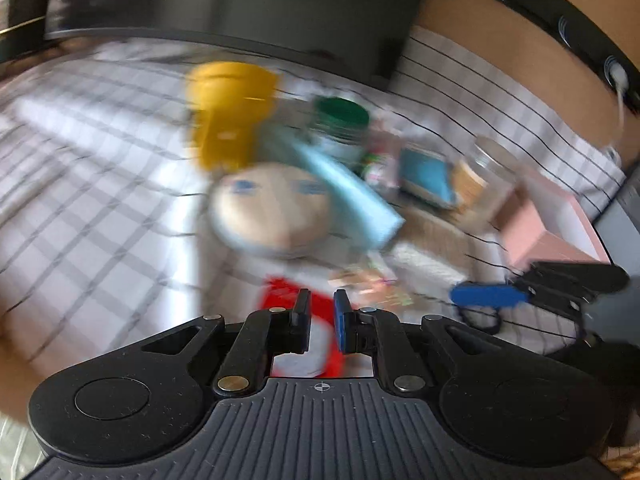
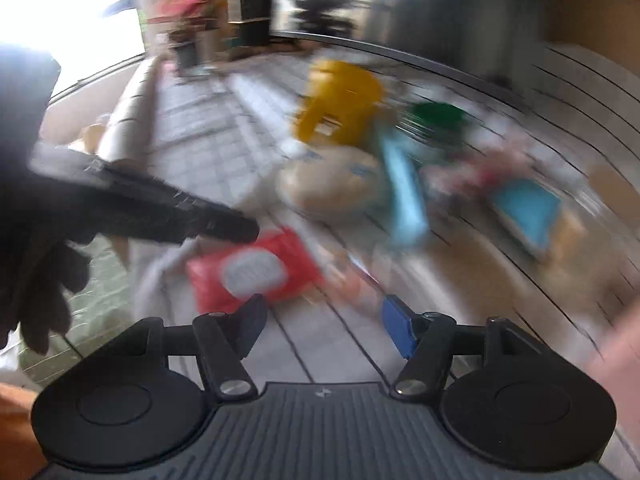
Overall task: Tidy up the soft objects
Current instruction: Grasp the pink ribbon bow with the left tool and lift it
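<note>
Both views are blurred by motion. A plush doll head (image 1: 272,208) (image 2: 332,184) with a beige face and blue eyes lies on the checked cloth. A light blue pack (image 1: 352,196) (image 2: 406,200) leans across it. A red soft packet (image 1: 280,296) (image 2: 256,272) with a white oval lies nearer. My left gripper (image 1: 322,320) hangs shut just above that packet, with nothing seen between its fingers. My right gripper (image 2: 322,312) stands open over bare cloth to the right of the packet. In the left wrist view its blue finger (image 1: 486,295) shows at the right.
A yellow cup (image 1: 228,116) (image 2: 340,100), a green-lidded jar (image 1: 342,120) (image 2: 436,118), a blue box (image 1: 426,176) (image 2: 528,208) and a glass jar (image 1: 488,168) stand behind the doll. A pink box (image 1: 552,224) sits at the right. A black-gloved hand (image 2: 36,240) fills the left.
</note>
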The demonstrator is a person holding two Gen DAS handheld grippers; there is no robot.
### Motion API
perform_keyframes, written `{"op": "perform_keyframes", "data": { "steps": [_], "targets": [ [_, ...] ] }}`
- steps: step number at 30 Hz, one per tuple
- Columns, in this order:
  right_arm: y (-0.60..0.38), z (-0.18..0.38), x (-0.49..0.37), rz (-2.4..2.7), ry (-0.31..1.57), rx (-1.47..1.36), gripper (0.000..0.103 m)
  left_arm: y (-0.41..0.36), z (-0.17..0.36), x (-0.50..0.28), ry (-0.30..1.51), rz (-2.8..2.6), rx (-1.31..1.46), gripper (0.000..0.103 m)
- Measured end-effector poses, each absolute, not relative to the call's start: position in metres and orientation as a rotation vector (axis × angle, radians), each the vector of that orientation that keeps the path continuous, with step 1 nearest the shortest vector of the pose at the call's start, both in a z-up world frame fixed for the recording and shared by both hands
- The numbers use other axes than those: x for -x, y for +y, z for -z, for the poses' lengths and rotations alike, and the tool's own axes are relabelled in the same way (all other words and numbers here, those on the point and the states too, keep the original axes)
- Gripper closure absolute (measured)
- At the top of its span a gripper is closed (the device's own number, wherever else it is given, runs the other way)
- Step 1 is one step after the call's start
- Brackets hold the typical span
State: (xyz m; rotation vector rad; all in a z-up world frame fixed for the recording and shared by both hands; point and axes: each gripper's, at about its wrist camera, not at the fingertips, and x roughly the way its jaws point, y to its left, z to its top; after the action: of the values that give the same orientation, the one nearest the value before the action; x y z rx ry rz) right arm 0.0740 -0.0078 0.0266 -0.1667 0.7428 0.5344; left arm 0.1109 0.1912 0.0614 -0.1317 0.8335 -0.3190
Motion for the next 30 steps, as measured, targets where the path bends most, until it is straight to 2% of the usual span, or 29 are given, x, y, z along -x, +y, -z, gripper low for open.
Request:
{"op": "perform_keyframes", "data": {
  "steps": [6,13,19,23,30],
  "targets": [
    [-0.060,-0.022,-0.060,-0.347,0.760,0.084,0.038,0.135,-0.050,-0.140,0.885,0.382,0.061,0.085],
    [-0.091,-0.011,-0.050,-0.275,0.774,0.002,0.038,0.108,-0.032,-0.162,0.979,0.295,-0.028,0.082],
    [-0.103,-0.006,-0.047,-0.246,0.788,-0.009,0.038,0.099,-0.027,-0.158,0.952,0.263,-0.120,0.080],
    [-0.105,0.003,-0.049,-0.220,0.813,-0.013,0.038,0.104,-0.026,-0.154,0.932,0.260,-0.085,0.080],
    [-0.098,0.010,-0.047,-0.211,0.783,0.006,0.027,0.109,-0.022,-0.141,0.866,0.311,-0.083,0.083]
  ]
}}
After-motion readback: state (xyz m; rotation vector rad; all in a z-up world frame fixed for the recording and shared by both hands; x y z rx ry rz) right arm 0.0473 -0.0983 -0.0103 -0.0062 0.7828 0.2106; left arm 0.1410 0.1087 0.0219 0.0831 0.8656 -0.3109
